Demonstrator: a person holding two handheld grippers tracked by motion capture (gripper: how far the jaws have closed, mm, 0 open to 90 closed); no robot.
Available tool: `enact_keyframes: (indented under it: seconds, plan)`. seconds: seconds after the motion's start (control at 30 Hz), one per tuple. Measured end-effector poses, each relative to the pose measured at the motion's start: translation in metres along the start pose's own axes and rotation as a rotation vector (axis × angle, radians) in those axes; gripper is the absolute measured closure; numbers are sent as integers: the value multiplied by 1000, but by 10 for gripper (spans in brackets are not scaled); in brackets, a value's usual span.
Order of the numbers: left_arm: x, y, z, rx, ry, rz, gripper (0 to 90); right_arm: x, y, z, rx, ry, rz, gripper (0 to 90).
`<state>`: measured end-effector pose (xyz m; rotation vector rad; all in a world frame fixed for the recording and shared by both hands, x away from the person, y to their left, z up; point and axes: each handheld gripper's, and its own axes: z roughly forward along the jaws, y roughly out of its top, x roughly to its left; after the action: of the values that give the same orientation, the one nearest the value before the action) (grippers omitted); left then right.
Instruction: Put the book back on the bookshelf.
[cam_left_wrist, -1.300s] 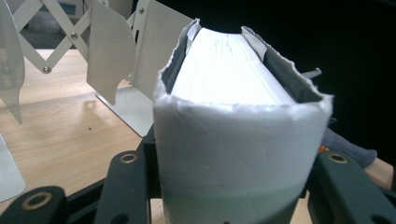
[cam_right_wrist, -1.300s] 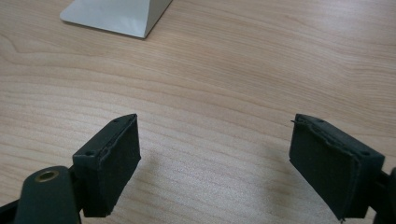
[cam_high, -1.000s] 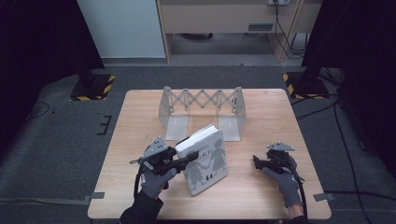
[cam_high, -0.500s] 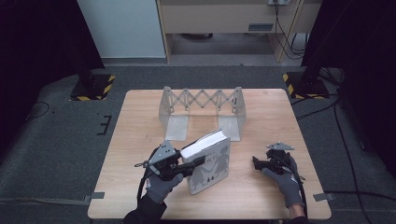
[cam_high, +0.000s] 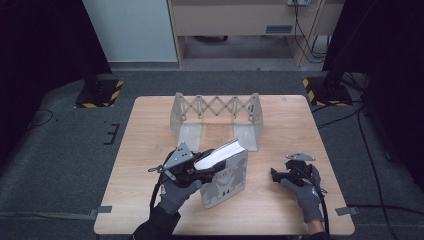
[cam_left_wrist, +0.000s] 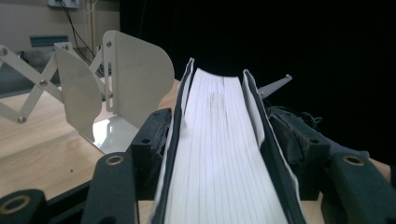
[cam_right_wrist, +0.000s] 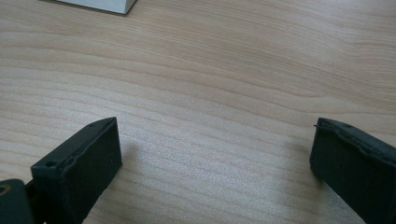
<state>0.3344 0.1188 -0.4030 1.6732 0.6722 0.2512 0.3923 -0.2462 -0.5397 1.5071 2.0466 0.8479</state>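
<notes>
No text, label, brand or number can be read. The book's (cam_high: 227, 176) grey cover carries dark figures and some marks, too small and blurred to make out. The stand bases (cam_high: 97, 95) on the floor bear yellow-and-black warning stripes without any wording.

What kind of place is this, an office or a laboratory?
Probably a laboratory set up for recording: a lone wooden table on grey carpet, dark stands with hazard-striped bases, and a cabinet with loose cables behind.
</notes>
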Motion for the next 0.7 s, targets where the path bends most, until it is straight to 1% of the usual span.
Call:
enact_keyframes:
  seconds: [0.1, 0.23, 0.37, 0.43, 0.5, 0.6, 0.63, 0.67, 0.7]
  plan:
    - [-3, 5, 6, 21, 10, 18, 393, 1, 0, 0, 0, -7, 10, 23]
    - [-6, 5, 11, 29, 12, 24, 373, 1, 0, 0, 1, -9, 13, 22]
    - [-6, 6, 11, 29, 16, 26, 369, 2, 0, 0, 2, -15, 17, 19]
    - [-6, 6, 12, 33, 15, 21, 366, 2, 0, 0, 1, -18, 20, 18]
    - [-6, 9, 13, 47, 14, 28, 359, 2, 0, 0, 1, -17, 20, 18]
    - [-7, 11, 15, 52, 9, 31, 356, 2, 0, 0, 1, -17, 19, 18]
    - [-8, 13, 19, 68, 19, 47, 351, 2, 0, 0, 2, -17, 19, 18]
    - [-8, 13, 19, 68, 19, 47, 351, 2, 0, 0, 1, -17, 19, 18]
    - [-9, 14, 22, 90, 26, 47, 353, 2, 0, 0, 2, -16, 20, 18]
